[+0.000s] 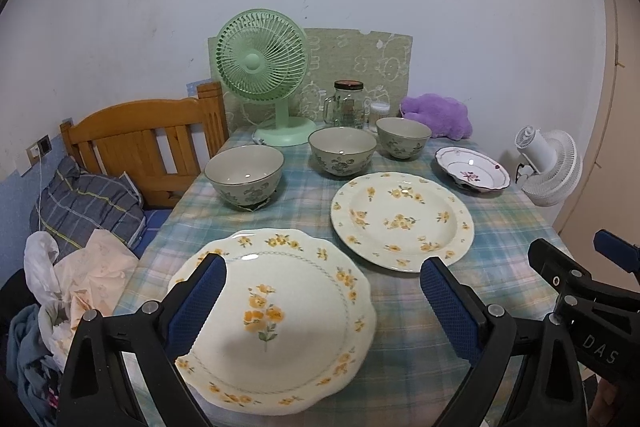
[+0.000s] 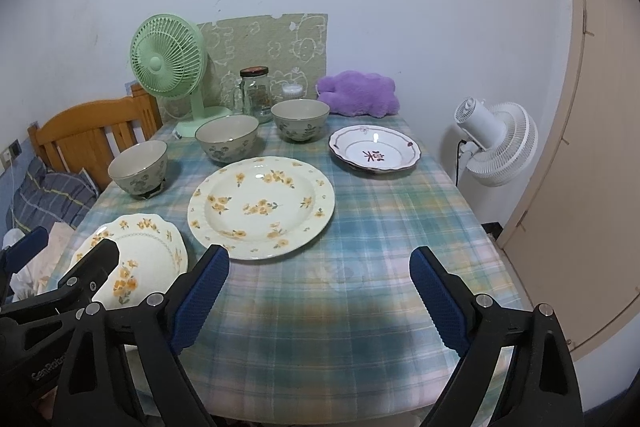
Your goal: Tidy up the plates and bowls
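Crockery lies spread over a table (image 2: 360, 227) covered in a blue-green plaid cloth. Nearest the left gripper (image 1: 322, 303) is a scalloped plate (image 1: 288, 327), cream with orange flowers round its rim and a sprig in the middle; it sits flat at the near left of the table, under that gripper's spread blue pads. Just beyond it to the right lies a round plate (image 1: 402, 221), also cream with orange blossoms, deeper in the well. Far right sits a small dish (image 1: 472, 169), white with a dark red edge and a red motif in its middle. Behind the plates stand three bowls in a slanting row, grey-green with dark floral prints and pale insides: a left bowl (image 1: 244, 177), a middle bowl (image 1: 342, 151) and a right bowl (image 1: 402, 137), all upright and apart.

Both claws gape wide and grip nothing. The right gripper (image 2: 320, 291) hangs over bare cloth at the near edge.

At the back stand a green fan (image 1: 262, 67), a glass jar (image 1: 348, 105) and a purple cushion (image 1: 438, 115). A white fan (image 2: 498, 147) stands off the table's right side, and a wooden headboard (image 1: 136, 143) off its left.
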The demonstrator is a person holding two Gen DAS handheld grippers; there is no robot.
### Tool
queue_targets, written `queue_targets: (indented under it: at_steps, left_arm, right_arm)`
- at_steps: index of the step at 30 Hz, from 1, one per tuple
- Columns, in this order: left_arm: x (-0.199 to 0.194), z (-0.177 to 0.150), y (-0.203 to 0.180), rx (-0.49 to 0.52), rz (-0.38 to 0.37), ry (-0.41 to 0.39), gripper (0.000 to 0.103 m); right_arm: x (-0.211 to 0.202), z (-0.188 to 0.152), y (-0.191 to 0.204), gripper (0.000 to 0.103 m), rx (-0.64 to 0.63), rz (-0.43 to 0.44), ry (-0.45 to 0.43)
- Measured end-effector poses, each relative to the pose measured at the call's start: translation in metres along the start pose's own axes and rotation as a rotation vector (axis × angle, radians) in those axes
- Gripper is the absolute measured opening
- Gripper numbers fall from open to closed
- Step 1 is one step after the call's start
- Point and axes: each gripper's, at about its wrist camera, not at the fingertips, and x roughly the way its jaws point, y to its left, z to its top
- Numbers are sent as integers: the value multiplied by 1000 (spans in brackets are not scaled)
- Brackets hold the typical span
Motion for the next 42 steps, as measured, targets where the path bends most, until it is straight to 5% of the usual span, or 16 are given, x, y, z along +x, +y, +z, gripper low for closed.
queue_targets:
  at_steps: [19, 30, 37, 42]
  left_arm:
    - [77, 12, 111, -4, 74, 179, 95]
    - [131, -12, 138, -11, 10, 352, 90]
    - [148, -24, 134, 11, -75, 423, 70]
    - [152, -26, 132, 34, -83, 430, 67]
  right_arm:
    - [75, 13, 118, 89, 4, 95, 173]
    - [130, -8, 156, 86, 6, 76, 345]
    - [149, -25, 164, 81, 14, 64, 433]
    - [158, -30, 167, 78, 22, 65, 464]
